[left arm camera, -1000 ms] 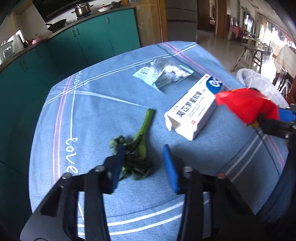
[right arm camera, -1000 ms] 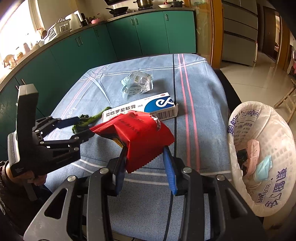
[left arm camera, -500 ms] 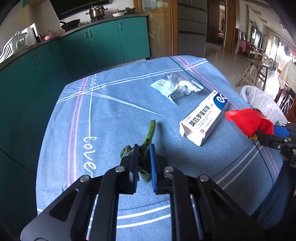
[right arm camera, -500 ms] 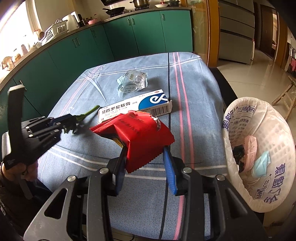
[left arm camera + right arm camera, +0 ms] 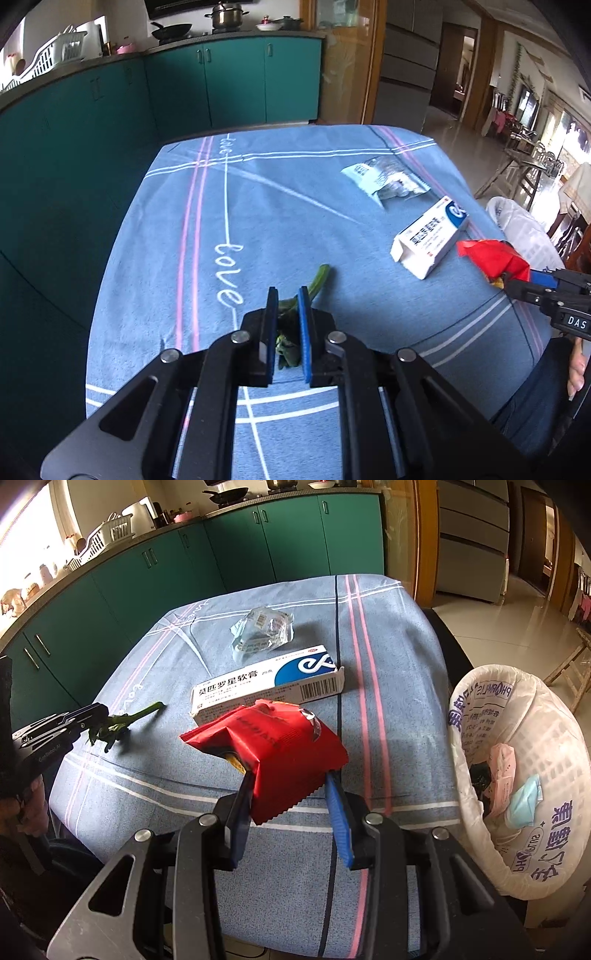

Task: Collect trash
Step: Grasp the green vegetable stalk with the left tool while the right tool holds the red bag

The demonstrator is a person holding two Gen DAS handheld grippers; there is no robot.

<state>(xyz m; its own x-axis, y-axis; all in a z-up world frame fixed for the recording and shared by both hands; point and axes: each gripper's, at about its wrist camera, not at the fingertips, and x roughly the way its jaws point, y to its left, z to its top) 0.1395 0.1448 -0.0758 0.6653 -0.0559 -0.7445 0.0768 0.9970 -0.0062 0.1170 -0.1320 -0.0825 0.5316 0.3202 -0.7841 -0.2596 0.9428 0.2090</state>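
A wilted green vegetable stalk [image 5: 320, 277] is pinched in my left gripper [image 5: 288, 295], which is shut on its leafy end. In the right wrist view the left gripper [image 5: 99, 712] holds the stalk [image 5: 127, 719] just above the blue tablecloth [image 5: 295, 206], with its shadow beneath. My right gripper [image 5: 290, 779] is shut on a crumpled red snack wrapper [image 5: 273, 742] held over the table's near edge; it shows again in the left wrist view as the red wrapper [image 5: 491, 254]. A white bag-lined trash bin [image 5: 561, 746] stands right of the table.
A white and blue ointment box [image 5: 258, 690] lies mid-table, with a crumpled clear plastic bag [image 5: 264, 633] behind it. The bin holds pink and light blue scraps. Green kitchen cabinets [image 5: 229, 85] run behind the table. A person's hand shows at the right edge.
The left jaws, open around the stalk a second ago, closed on it and raised it off the cloth, drawing back. The right gripper stayed put with the red wrapper.
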